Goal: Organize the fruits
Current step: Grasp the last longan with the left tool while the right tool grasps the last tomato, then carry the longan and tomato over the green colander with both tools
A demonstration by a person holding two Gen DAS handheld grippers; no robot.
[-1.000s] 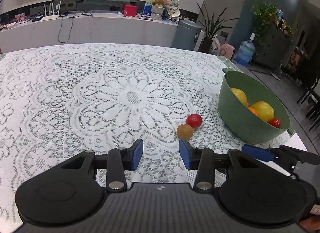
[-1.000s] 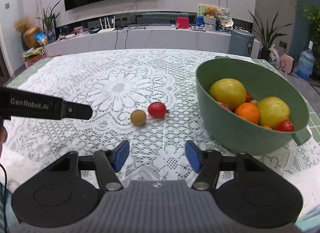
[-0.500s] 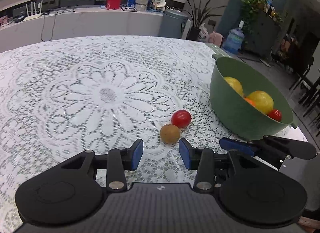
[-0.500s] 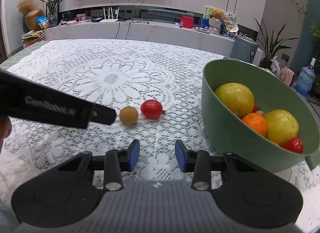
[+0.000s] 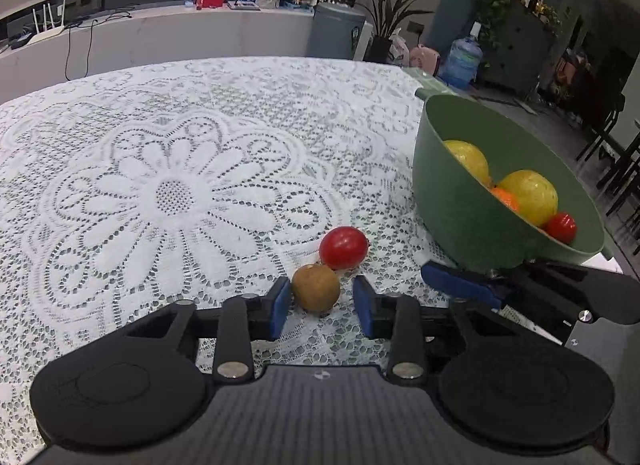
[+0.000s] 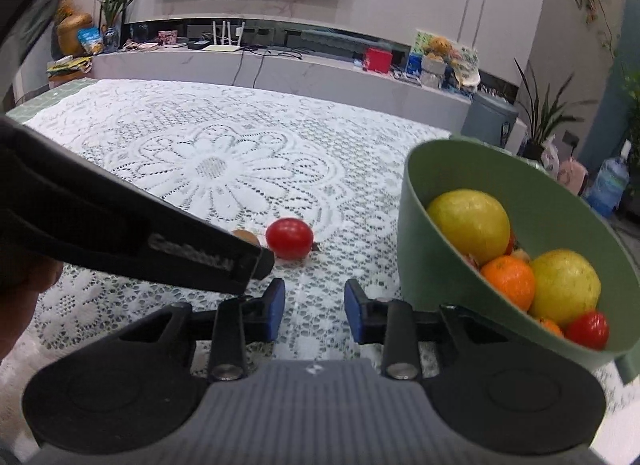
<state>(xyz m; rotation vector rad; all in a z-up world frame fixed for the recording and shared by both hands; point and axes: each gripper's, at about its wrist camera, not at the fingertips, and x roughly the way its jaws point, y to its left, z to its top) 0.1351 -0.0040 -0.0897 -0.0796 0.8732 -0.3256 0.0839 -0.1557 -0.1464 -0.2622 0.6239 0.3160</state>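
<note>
A small brown fruit [image 5: 315, 292] lies on the lace tablecloth, touching a red tomato [image 5: 343, 247] behind it. My left gripper [image 5: 320, 307] is open with the brown fruit between its blue pads, a small gap on each side. A green bowl [image 5: 452, 205] at the right holds two yellow fruits, an orange and a small tomato. My right gripper [image 6: 314, 307] is open and empty, low over the cloth beside the bowl [image 6: 424, 265]. In the right wrist view the left gripper's arm hides most of the brown fruit [image 6: 245, 236]; the tomato [image 6: 289, 238] shows.
The lace cloth [image 5: 160, 185] covers the whole table. The right gripper's finger [image 5: 460, 285] reaches in below the bowl in the left wrist view. A long counter [image 6: 280, 65] and a TV stand beyond the table's far edge.
My left gripper has moved forward and down, so the brown fruit now sits between its pads. My right gripper has moved closer to the bowl and its opening has narrowed a little.
</note>
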